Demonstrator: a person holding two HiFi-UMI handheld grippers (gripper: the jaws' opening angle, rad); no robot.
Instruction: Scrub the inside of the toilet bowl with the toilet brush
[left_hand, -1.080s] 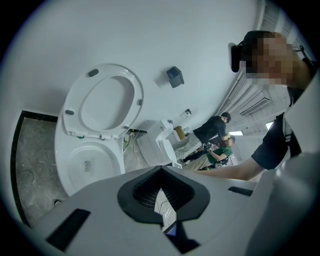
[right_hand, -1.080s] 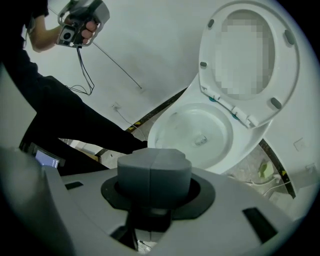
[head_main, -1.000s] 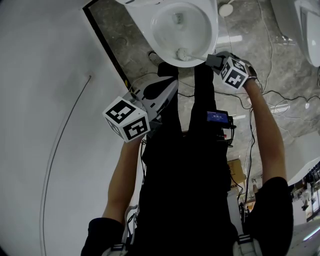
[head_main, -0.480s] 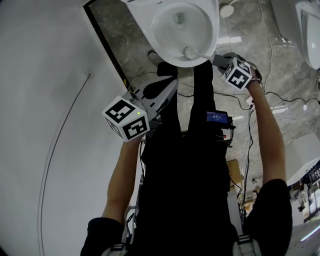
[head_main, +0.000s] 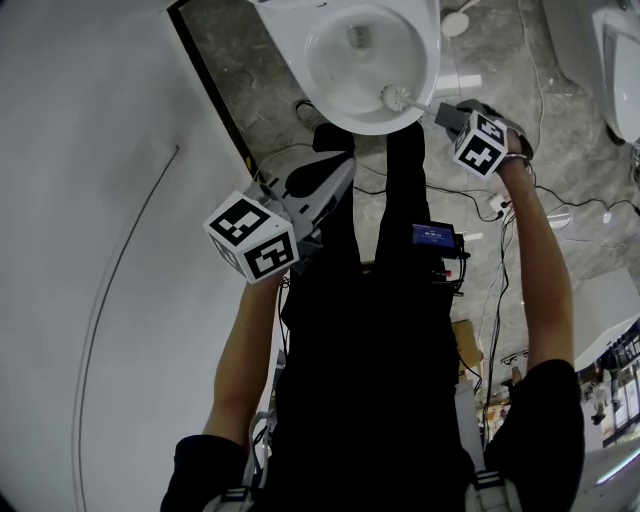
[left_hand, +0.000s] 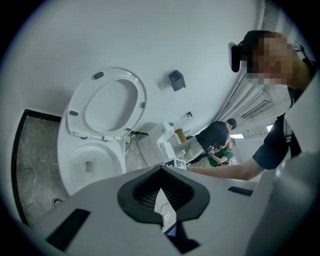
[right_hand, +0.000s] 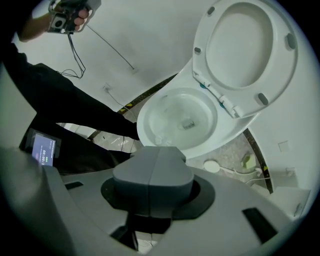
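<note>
The white toilet bowl (head_main: 345, 55) is at the top of the head view, with its seat and lid raised (left_hand: 107, 102) (right_hand: 245, 50). The white brush head (head_main: 397, 97) sits inside the bowl against the near right wall, and it also shows just past the jaws (right_hand: 161, 140). My right gripper (head_main: 441, 113) (right_hand: 156, 152) is shut on the brush handle at the bowl's right rim; the jaws hide the handle. My left gripper (head_main: 325, 185) (left_hand: 160, 197) hangs over the dark trousers, away from the bowl (left_hand: 92, 165), with a gap between its black pads and nothing in it.
A white curved wall fills the left. Cables lie across the grey stone floor (head_main: 560, 150). A round white object (head_main: 452, 20) (right_hand: 211, 166) lies beside the toilet. Another white fixture (head_main: 620, 50) stands far right. A small blue-lit screen (head_main: 435, 236) hangs at the waist. Other people (left_hand: 215, 140) stand behind.
The brush head has slid rightwards along the near wall of the bowl, and my right gripper moved right and slightly away with it. The left gripper has stayed put.
</note>
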